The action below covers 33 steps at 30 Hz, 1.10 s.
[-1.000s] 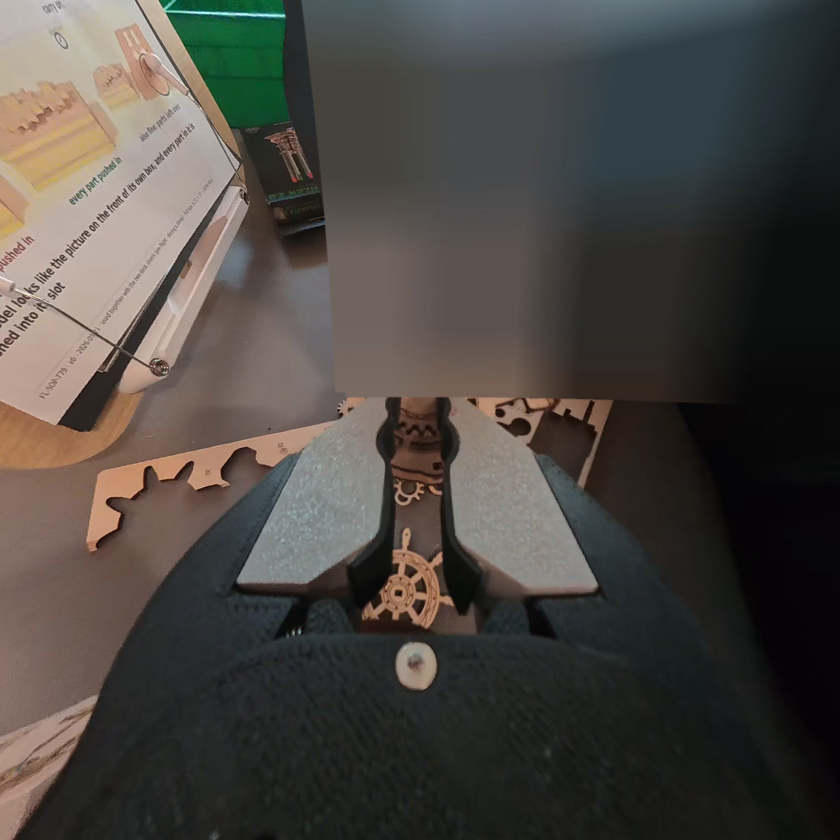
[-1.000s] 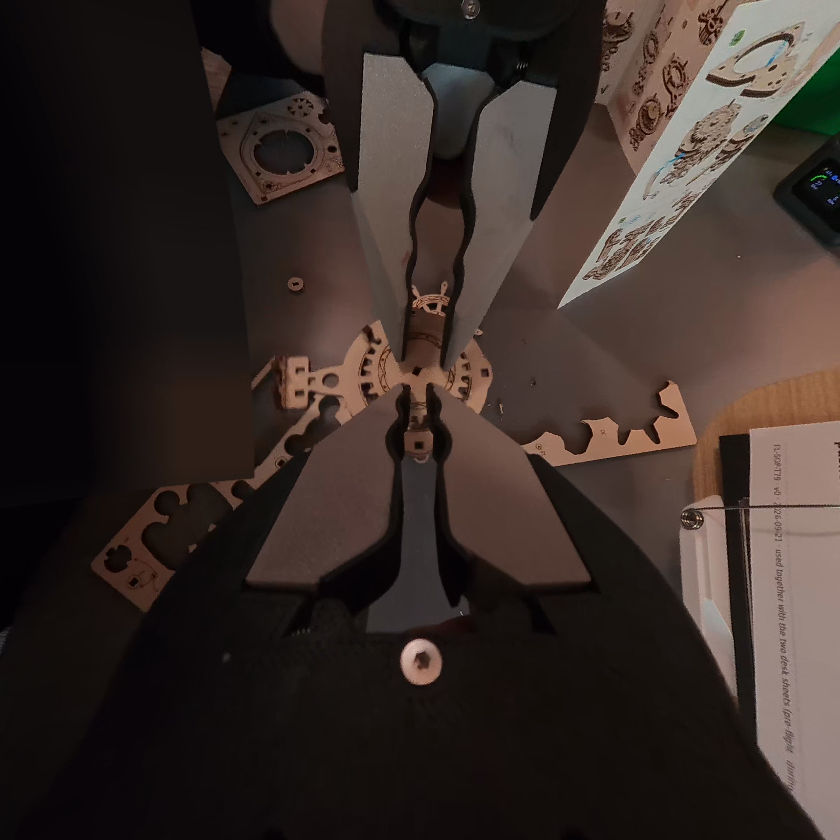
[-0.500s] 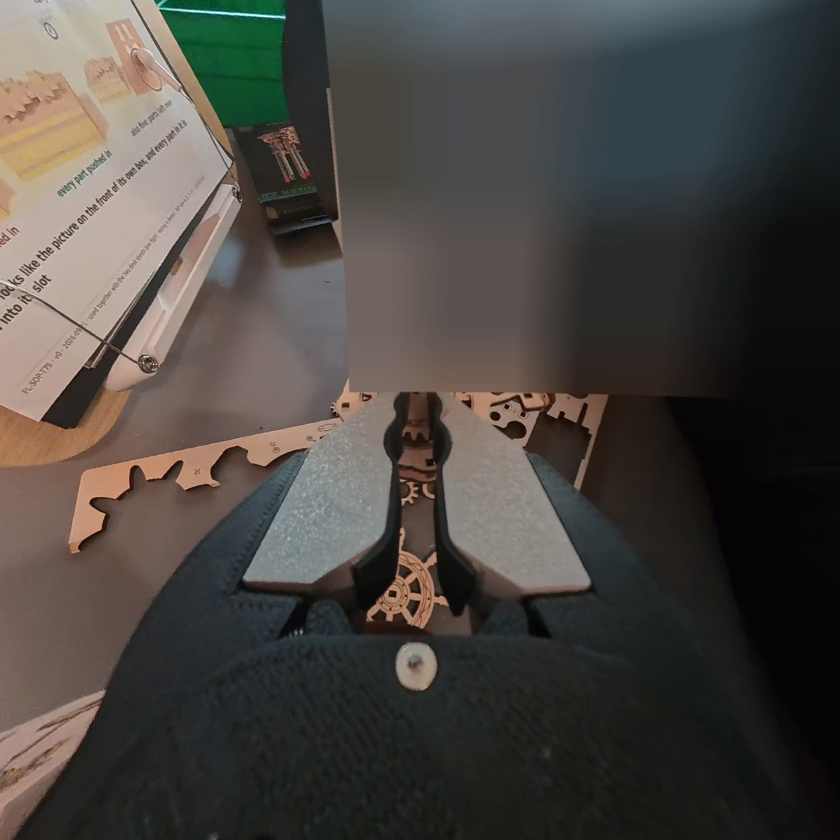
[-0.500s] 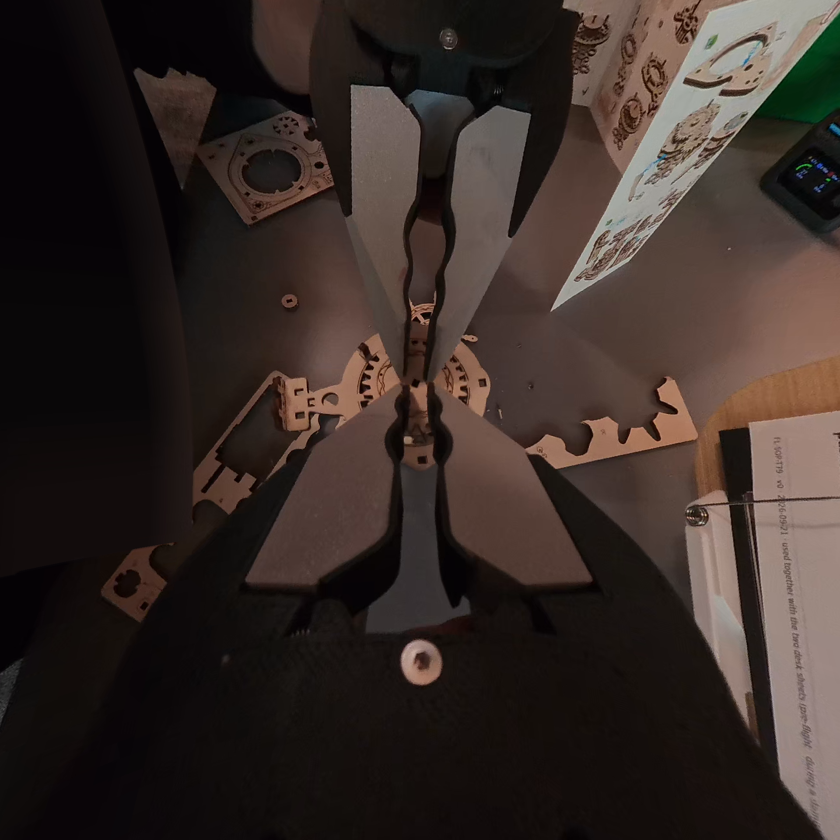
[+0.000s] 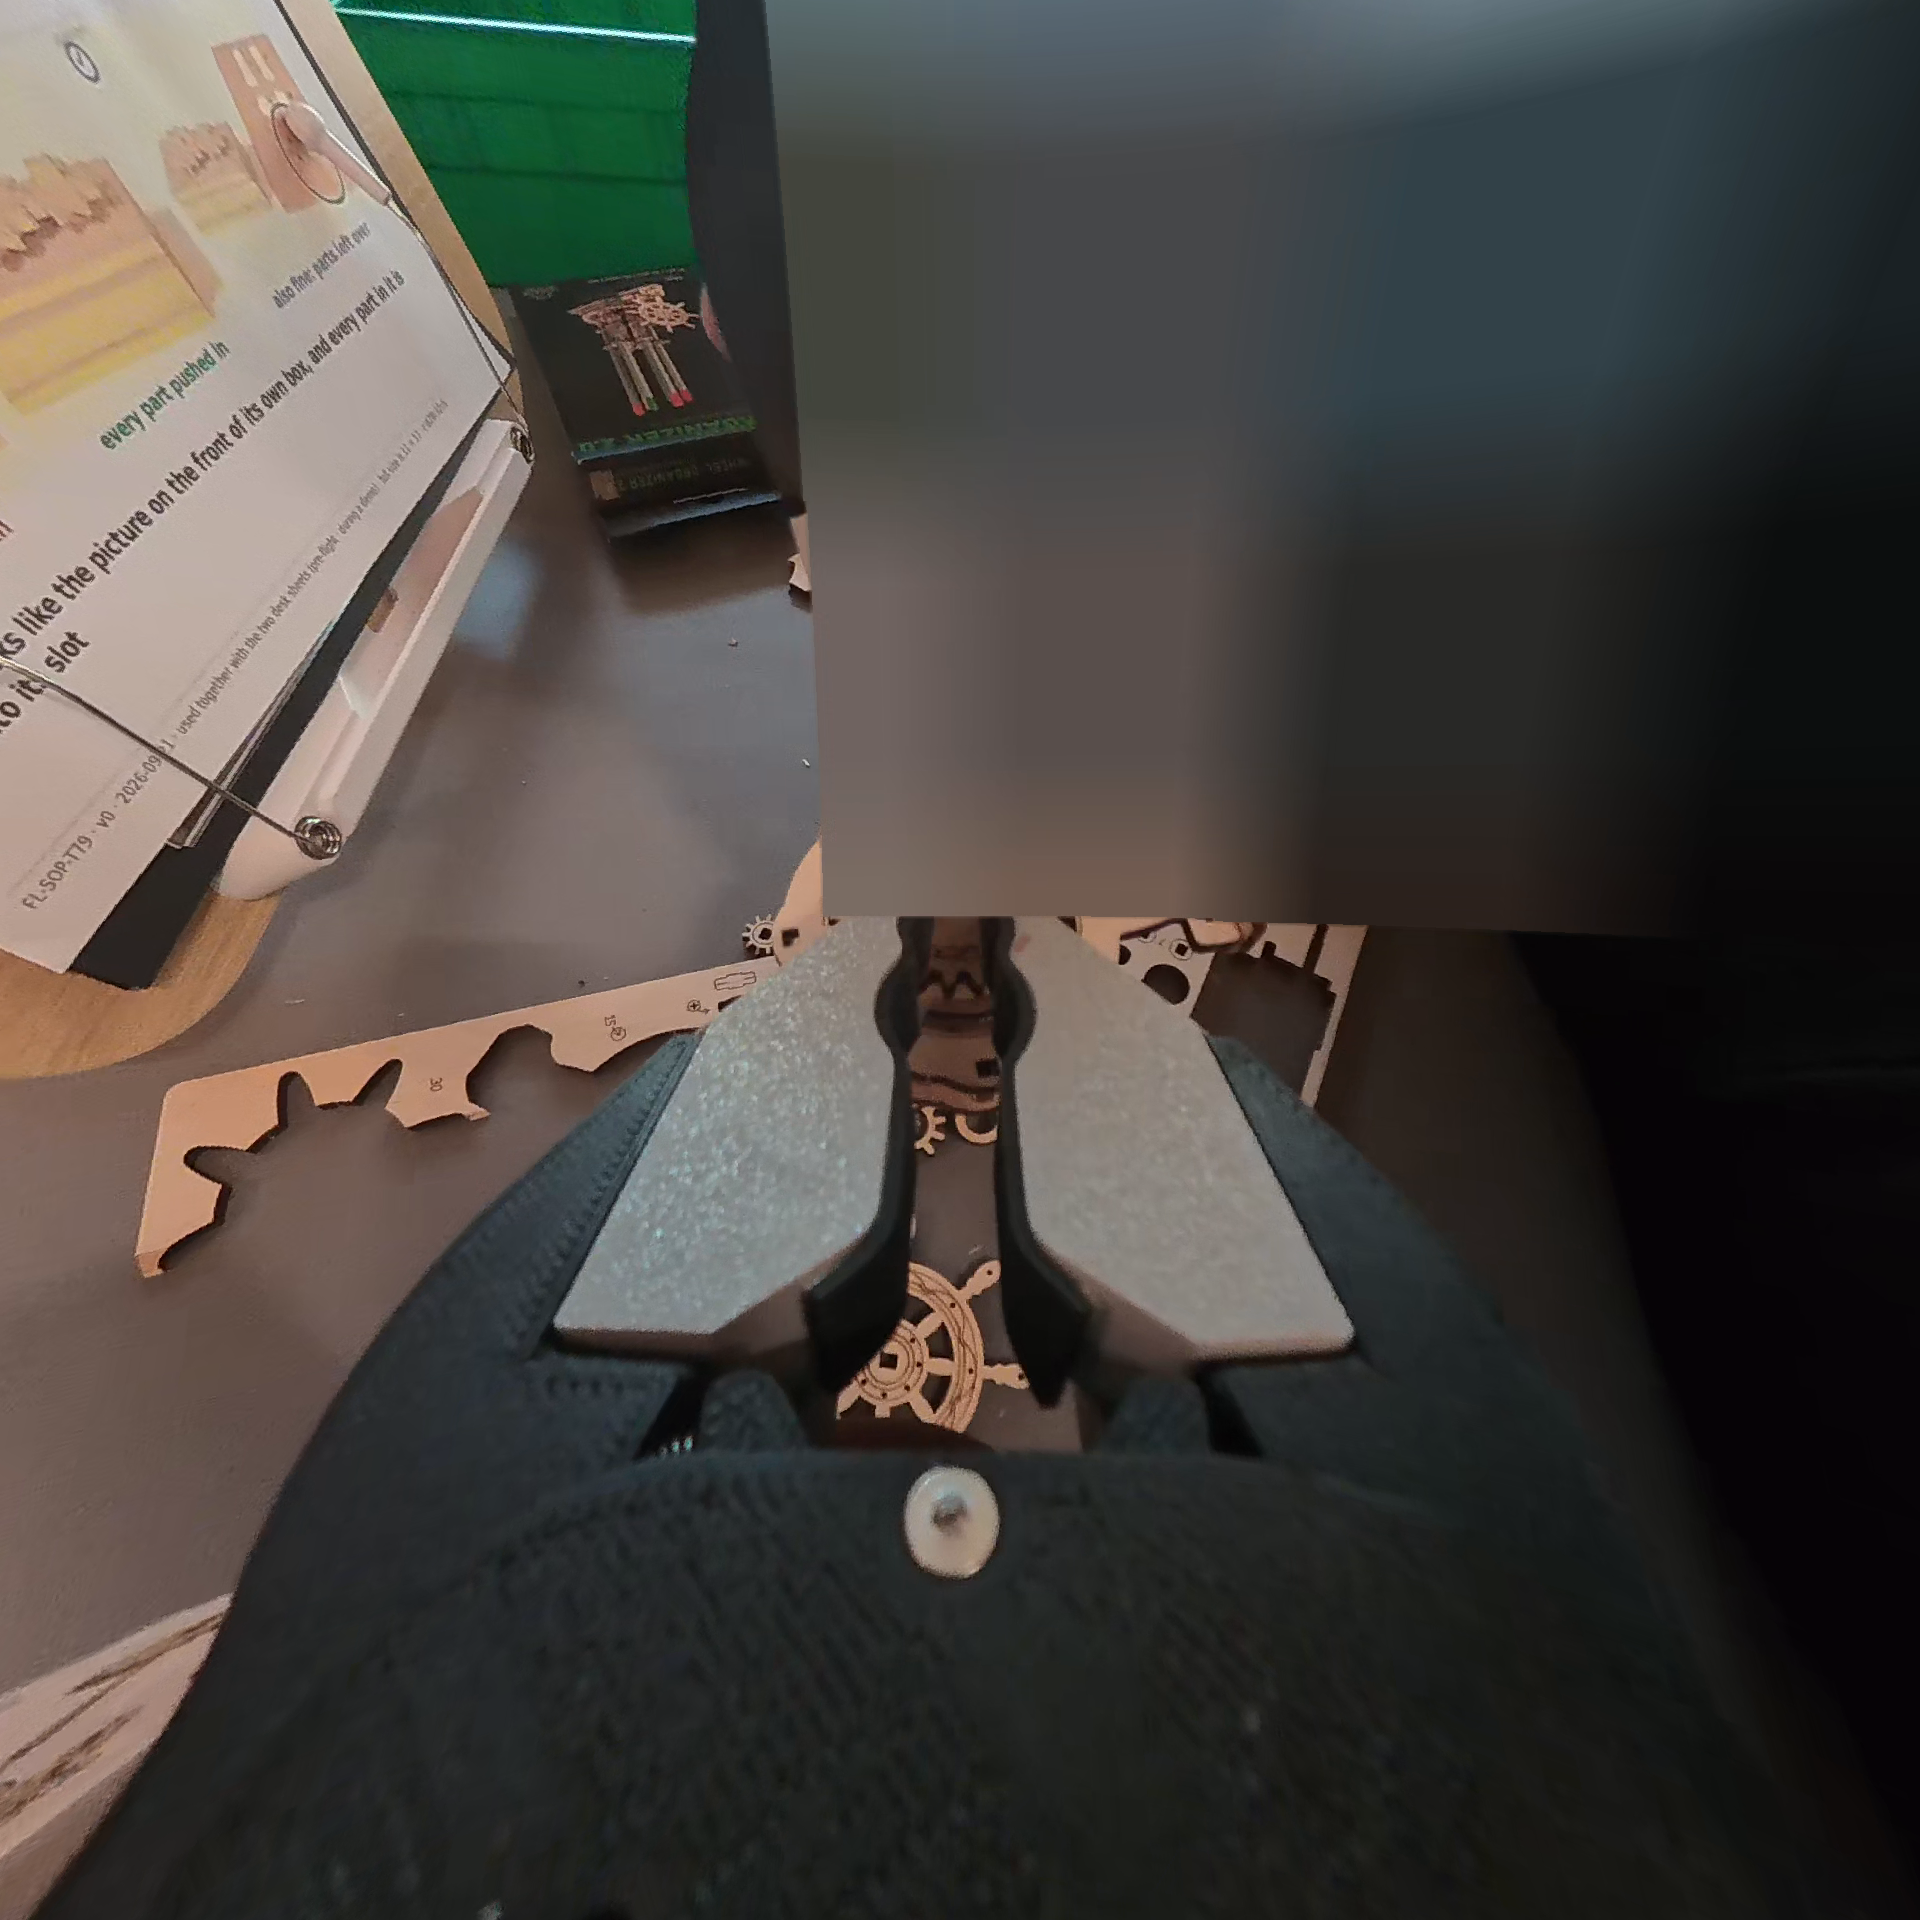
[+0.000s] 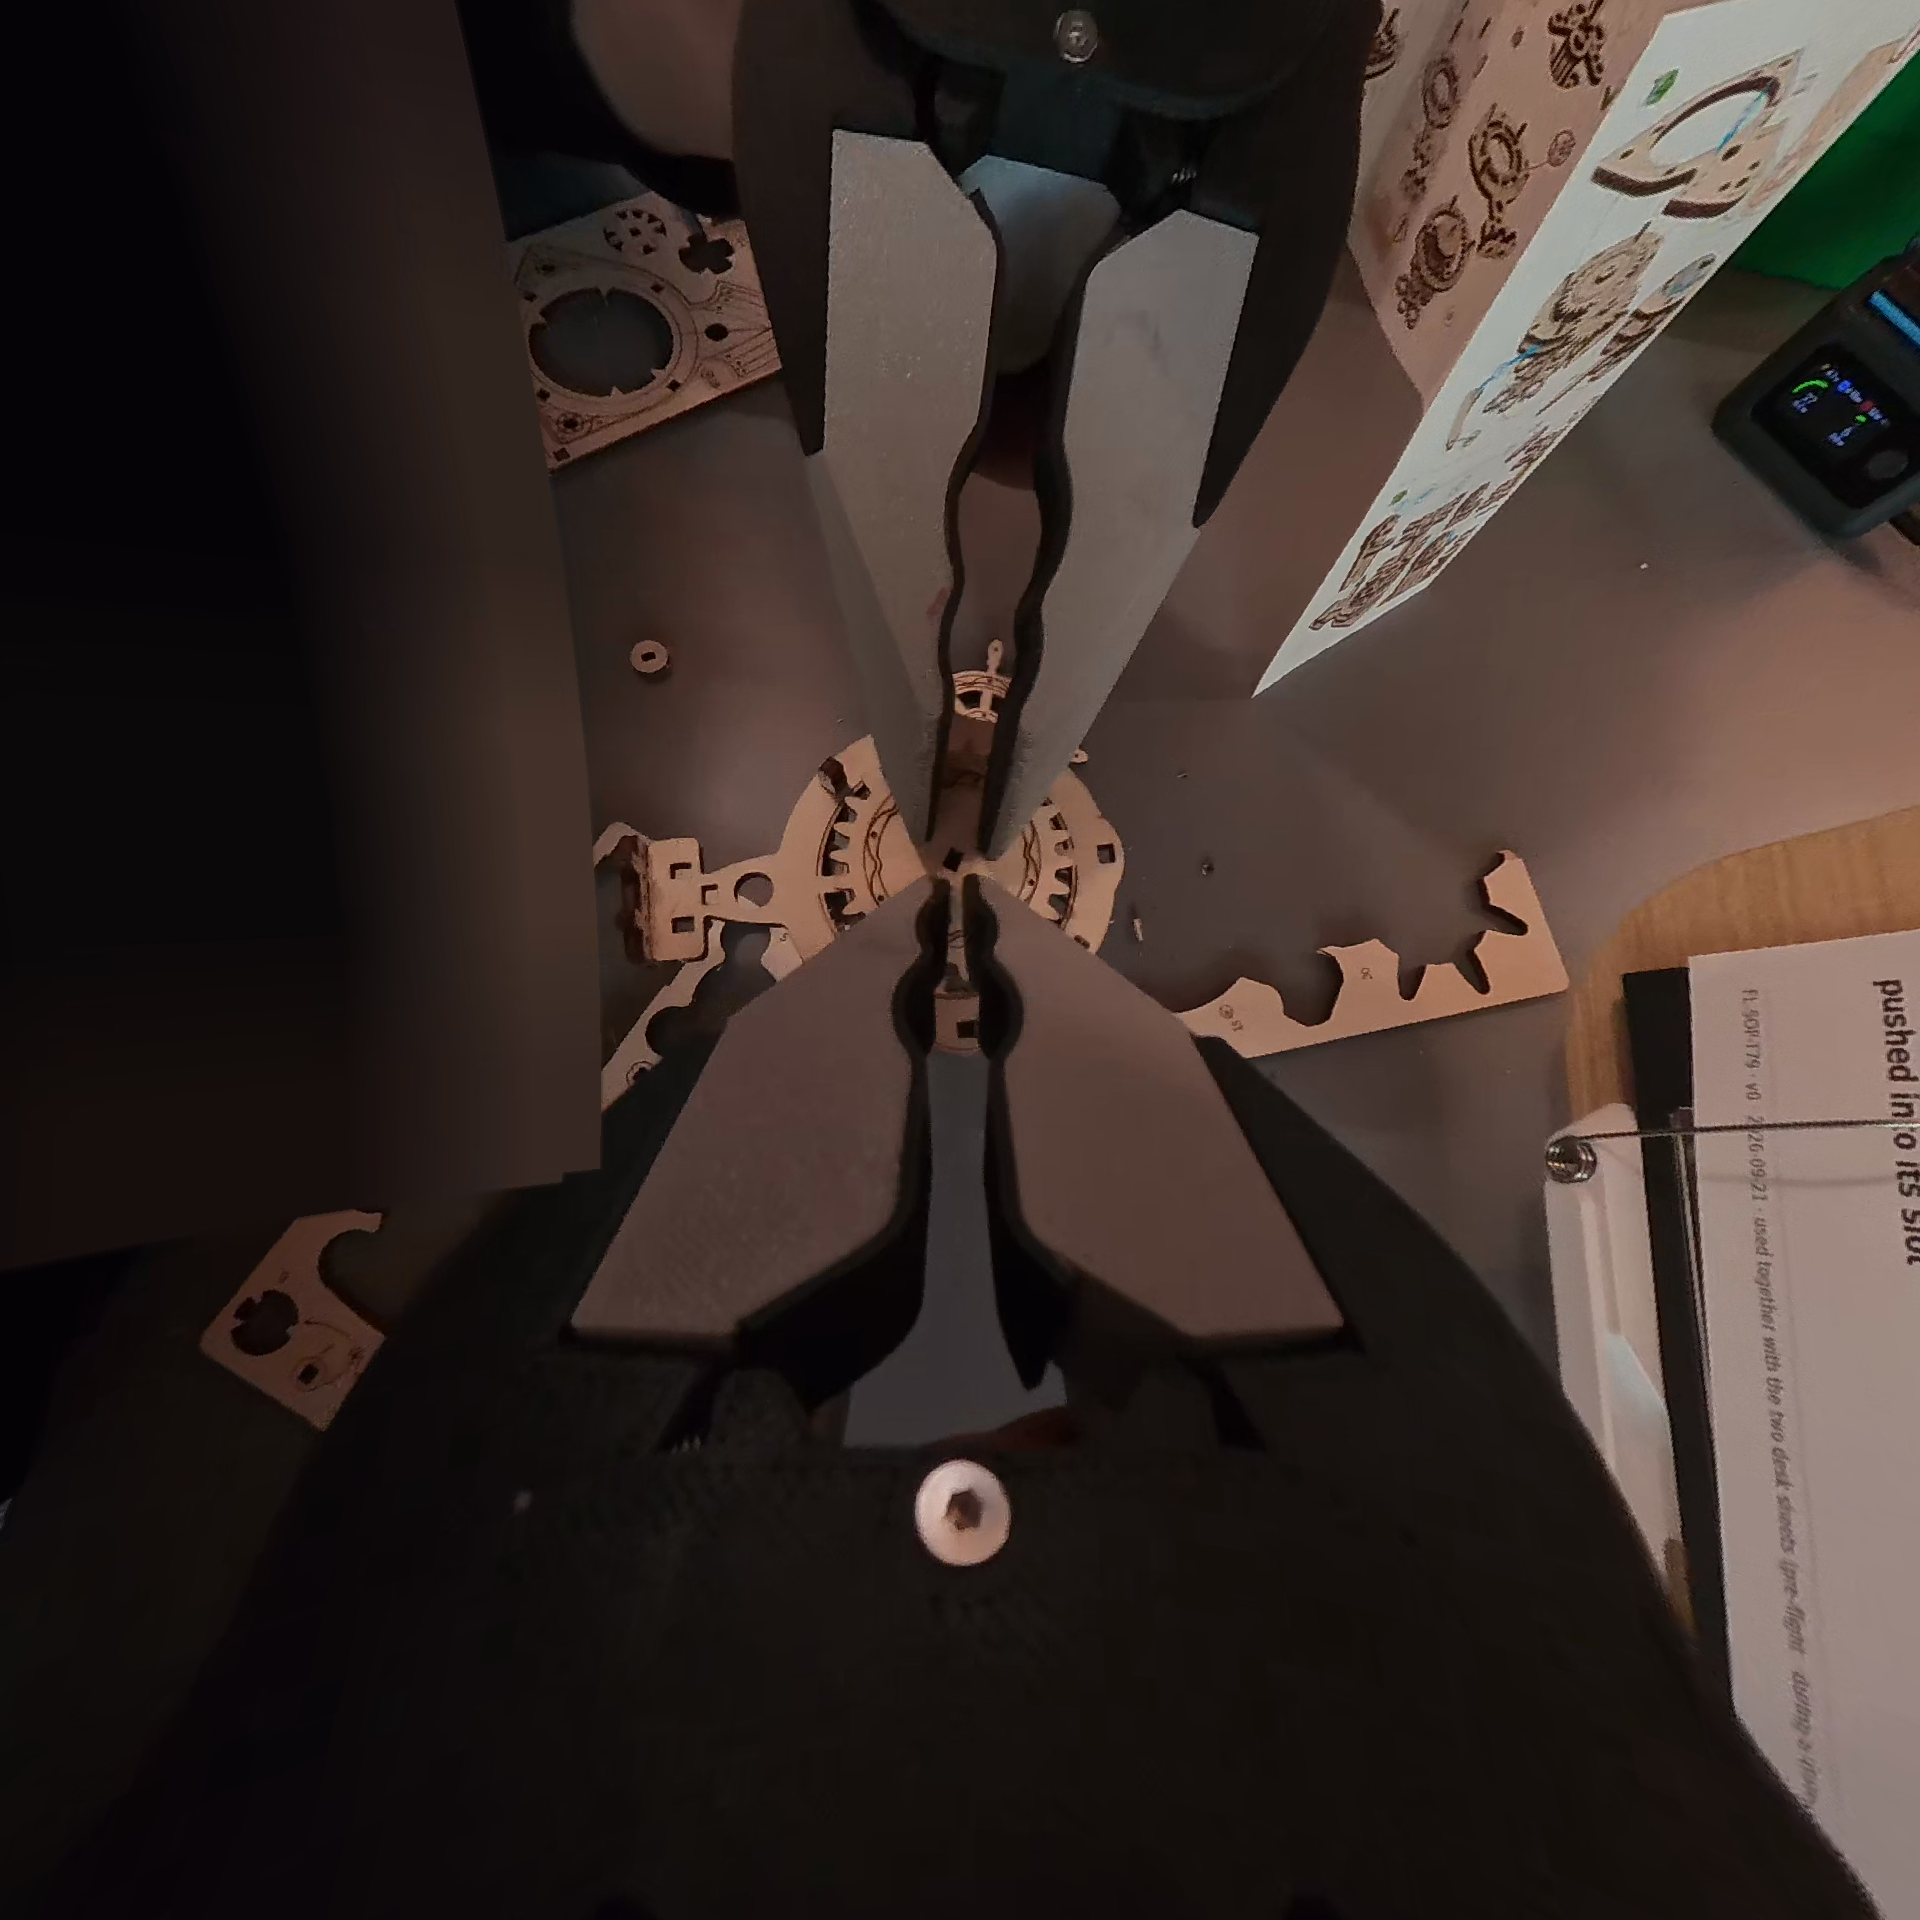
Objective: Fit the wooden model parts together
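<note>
– Plywood parts in both tools, then?

– Yes. The left gripper (image 5: 954, 951) is clenched on a small engraved wooden part (image 5: 951, 997). The right gripper (image 6: 951, 904) is clamped on a small wooden piece with a square hole (image 6: 961, 1023).

– What changed?

– A second ago their tips stood apart. Now they meet at the centre of the right wrist view, directly over the round pale wooden gear assembly (image 6: 842, 862) on the grey table (image 6: 1351, 790). I'd judge the two parts are being pressed together.

– Seated?

– Cannot tell; the fingertips hide the joint. A blurred patch covers the upper right of the left wrist view, and another the left side of the right wrist view. A wooden ship's-wheel piece (image 5: 925, 1361) lies half hidden under the left fingers, and a toothed wooden offcut strip (image 5: 343, 1112) lies at left.
</note>
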### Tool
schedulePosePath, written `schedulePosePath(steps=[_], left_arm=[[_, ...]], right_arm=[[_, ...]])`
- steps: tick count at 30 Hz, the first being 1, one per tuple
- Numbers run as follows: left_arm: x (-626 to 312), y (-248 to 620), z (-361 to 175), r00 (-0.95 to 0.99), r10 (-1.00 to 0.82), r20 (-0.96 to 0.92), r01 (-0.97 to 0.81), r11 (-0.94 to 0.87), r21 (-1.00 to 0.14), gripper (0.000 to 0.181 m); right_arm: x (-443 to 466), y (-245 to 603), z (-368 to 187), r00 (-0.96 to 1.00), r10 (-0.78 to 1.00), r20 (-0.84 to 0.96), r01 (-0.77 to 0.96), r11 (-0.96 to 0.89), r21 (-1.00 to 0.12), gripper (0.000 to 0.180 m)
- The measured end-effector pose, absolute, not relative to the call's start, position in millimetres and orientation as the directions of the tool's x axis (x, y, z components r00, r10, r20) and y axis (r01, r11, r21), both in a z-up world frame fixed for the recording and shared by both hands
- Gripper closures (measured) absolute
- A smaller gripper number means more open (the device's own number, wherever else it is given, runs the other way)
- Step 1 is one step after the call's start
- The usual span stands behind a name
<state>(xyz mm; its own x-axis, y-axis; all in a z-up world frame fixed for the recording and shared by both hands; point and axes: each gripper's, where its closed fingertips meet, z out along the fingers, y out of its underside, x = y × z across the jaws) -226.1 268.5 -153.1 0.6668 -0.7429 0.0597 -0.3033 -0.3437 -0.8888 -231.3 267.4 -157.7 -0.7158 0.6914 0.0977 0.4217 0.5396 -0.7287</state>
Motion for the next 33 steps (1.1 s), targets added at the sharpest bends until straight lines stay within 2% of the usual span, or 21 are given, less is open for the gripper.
schedulePosePath(steps=[8, 21, 33], left_arm=[[-224.7, 268.2, -153.9, 0.659, -0.749, 0.066, -0.299, -0.342, -0.891, 0.181], [-230.7, 264.9, -152.9, 0.645, -0.763, 0.043, -0.35, -0.345, -0.871, 0.181], [-229.7, 264.2, -156.0, 0.638, -0.767, 0.064, -0.332, -0.349, -0.876, 0.181]], right_arm=[[-232.1, 267.1, -158.1, -0.699, 0.704, 0.121, 0.424, 0.546, -0.723, 0.18], [-231.0, 268.0, -159.0, -0.711, 0.686, 0.153, 0.425, 0.593, -0.684, 0.18], [-232.7, 263.4, -156.2, -0.707, 0.693, 0.14, 0.423, 0.574, -0.701, 0.18]])
